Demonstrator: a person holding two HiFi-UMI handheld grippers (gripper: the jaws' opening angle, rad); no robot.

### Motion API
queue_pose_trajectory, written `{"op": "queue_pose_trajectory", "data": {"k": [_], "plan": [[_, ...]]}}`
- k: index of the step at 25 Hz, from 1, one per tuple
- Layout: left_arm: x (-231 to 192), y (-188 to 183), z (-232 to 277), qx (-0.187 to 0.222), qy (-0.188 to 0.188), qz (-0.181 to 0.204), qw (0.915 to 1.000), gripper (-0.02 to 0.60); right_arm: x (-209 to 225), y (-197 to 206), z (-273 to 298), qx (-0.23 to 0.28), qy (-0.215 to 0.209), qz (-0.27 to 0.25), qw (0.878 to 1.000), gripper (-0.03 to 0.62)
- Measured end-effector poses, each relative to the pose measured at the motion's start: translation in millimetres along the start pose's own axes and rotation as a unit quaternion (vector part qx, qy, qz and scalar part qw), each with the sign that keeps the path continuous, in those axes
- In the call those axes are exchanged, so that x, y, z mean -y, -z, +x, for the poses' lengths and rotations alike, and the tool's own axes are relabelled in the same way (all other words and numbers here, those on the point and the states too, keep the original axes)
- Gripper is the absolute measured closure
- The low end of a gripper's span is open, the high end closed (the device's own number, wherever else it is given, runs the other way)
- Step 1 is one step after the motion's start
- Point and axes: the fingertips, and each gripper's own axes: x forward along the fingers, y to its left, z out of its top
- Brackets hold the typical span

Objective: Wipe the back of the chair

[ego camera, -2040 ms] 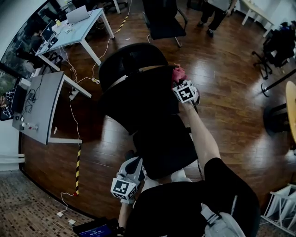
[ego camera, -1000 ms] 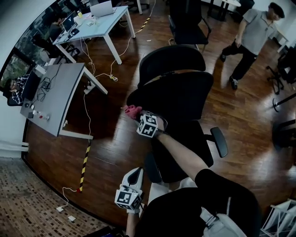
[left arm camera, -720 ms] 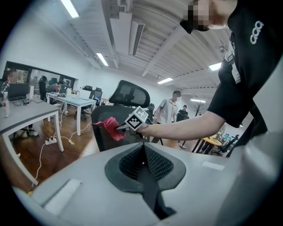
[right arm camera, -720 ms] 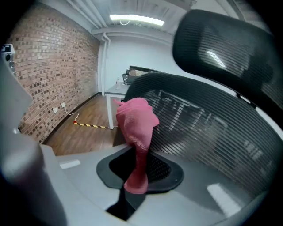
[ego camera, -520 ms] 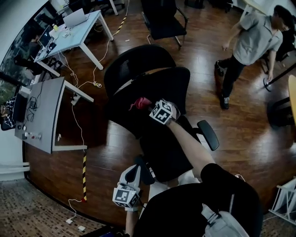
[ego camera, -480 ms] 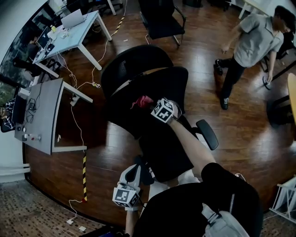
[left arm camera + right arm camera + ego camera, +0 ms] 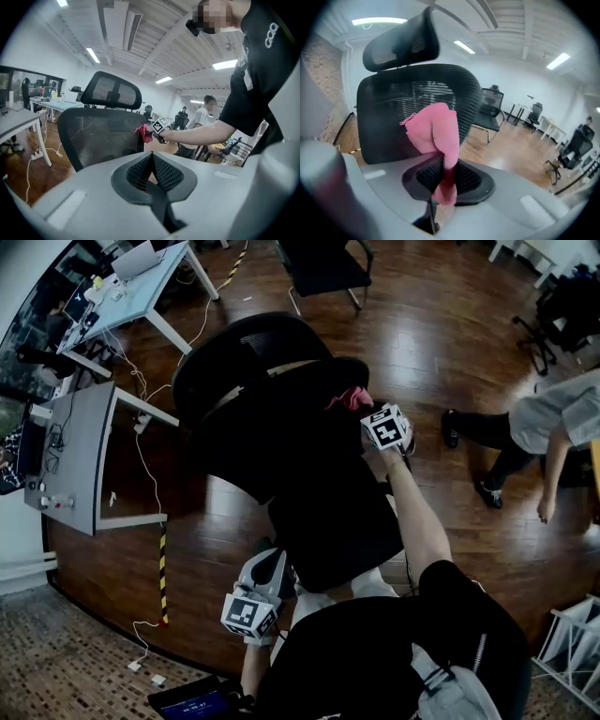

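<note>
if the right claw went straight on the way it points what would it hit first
The chair's mesh backrest, most likely: the right claw, shut on the pink cloth, points at it, so the cloth would touch first. Depth is hard to judge.

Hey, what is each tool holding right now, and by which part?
The right tool pinches the pink cloth by its bunched lower part; the rest stands up above the jaws. The left tool is shut and holds nothing.
</note>
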Motion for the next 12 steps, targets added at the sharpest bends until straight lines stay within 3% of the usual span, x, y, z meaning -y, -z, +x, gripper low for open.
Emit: {"op": "queue_pose_trajectory", "data": {"k": [3, 5, 8, 12], "plan": [[10.9, -4.8, 7.8, 0.000, 0.003, 0.006, 1.0000, 0.589, 34.2, 19.2, -6.8, -0.009, 0.038, 0.046, 0.998, 0.543], [9.2, -3.5, 10.7, -0.005, -0.004, 0.006, 1.0000, 0.589, 29.8, 20.9, 1.1, -0.014, 0.034, 0.050, 0.998, 0.543], [1.7, 1.6, 11.6, -0.003, -0.011, 0.002, 0.9999, 0.589, -1.9, 11.8, 19.3, -0.020, 0.006, 0.022, 1.000, 0.543], [-13.3, -2.8, -13.8, 0.009, -0.022, -0.008, 0.9997, 0.589, -77.5, -17.7, 29.1, -0.022, -0.035, -0.026, 0.999, 0.543]]}}
